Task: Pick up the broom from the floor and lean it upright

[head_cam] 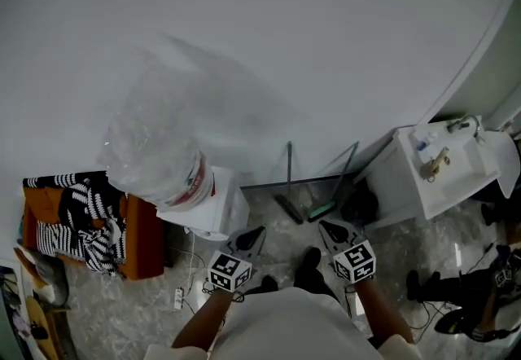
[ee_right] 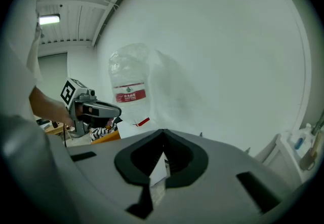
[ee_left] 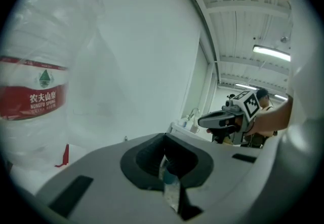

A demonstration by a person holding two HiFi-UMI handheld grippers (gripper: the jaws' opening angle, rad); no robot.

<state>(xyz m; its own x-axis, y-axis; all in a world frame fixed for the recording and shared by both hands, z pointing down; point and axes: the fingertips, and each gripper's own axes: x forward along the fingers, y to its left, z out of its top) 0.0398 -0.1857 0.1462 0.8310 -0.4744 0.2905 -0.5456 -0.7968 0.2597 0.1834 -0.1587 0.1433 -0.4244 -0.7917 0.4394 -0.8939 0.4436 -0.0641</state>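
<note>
One broom [head_cam: 289, 175] leaning between water bottle [head_cam: 151, 147], cabinet [head_cam: 400, 186].

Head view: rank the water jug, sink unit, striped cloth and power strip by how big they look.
1. Water jug and sink unit: they look about alike, so no ranking between them.
2. Striped cloth.
3. Power strip, clearly smallest.

head view looks steeply down, gripper views face the wall [head_cam: 244, 16], sharing water jug [head_cam: 155, 147]
</note>
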